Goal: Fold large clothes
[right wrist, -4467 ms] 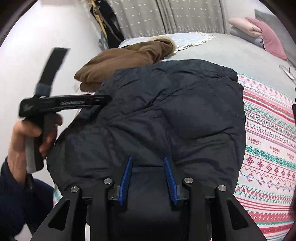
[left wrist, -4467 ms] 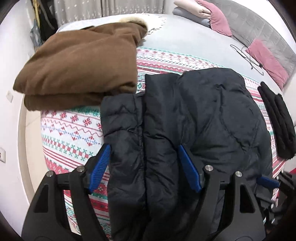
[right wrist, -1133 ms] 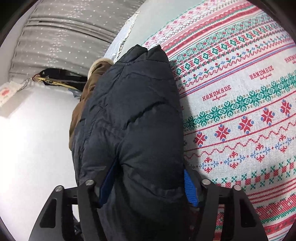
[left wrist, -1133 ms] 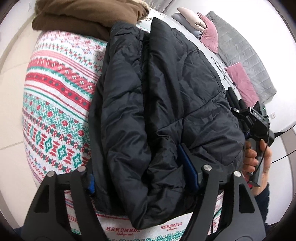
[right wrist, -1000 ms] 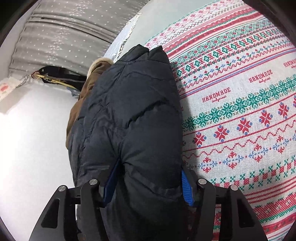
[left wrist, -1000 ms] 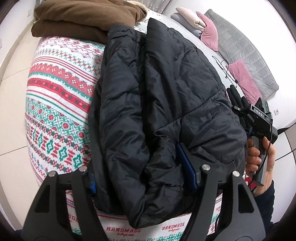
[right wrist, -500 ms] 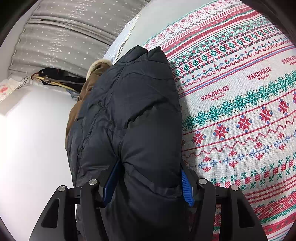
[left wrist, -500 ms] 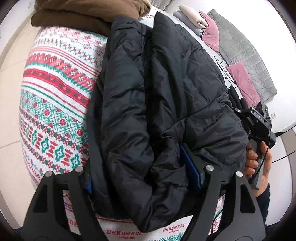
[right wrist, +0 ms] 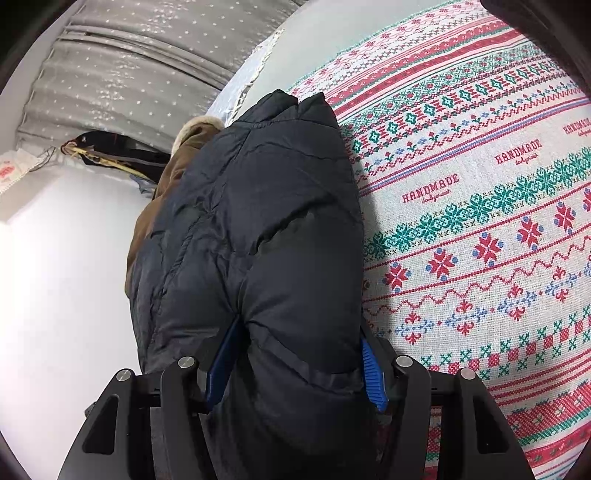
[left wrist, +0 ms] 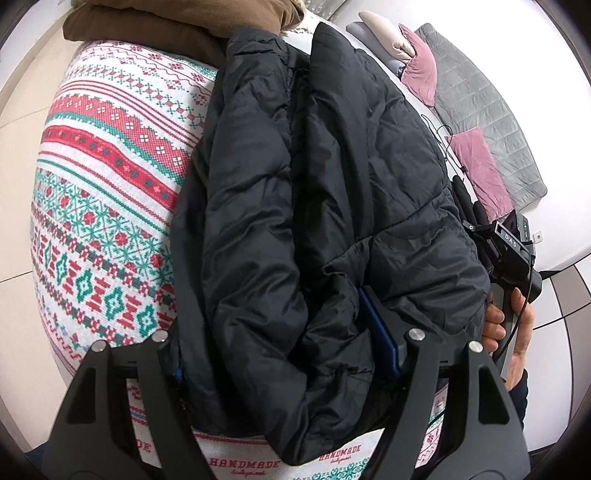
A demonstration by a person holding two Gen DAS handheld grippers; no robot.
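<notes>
The left claw (left wrist: 284, 354) is gripping the near edge of a folded black puffer jacket (left wrist: 325, 192), its blue pads (left wrist: 376, 332) pressing into a thick bunch of the quilted fabric; one pad is showing on the right side and the other is mostly hiding under the cloth. The right claw (right wrist: 295, 365) is likewise clenching the jacket (right wrist: 258, 229), with both blue pads (right wrist: 373, 373) squeezing a fat roll of it between them. The jacket is lying on a bed covered by a red, green and white patterned blanket (left wrist: 110, 177), stretching away from both claws in a long doubled-over bundle. Ahead of the left claw, beyond the far end of the jacket, a folded brown coat (left wrist: 166, 26) is sitting on the blanket, touching the jacket's far edge. To the right of the left claw, the person's right hand (left wrist: 513, 332) is wrapping around the handle of the other tool. Farther off to the right, pink cushions (left wrist: 476, 162) are leaning against a grey headboard (left wrist: 491, 107). In the right wrist view, the blanket (right wrist: 480, 221) is spreading out to the right of the claw, and grey dotted curtains (right wrist: 140, 70) are hanging far ahead.
</notes>
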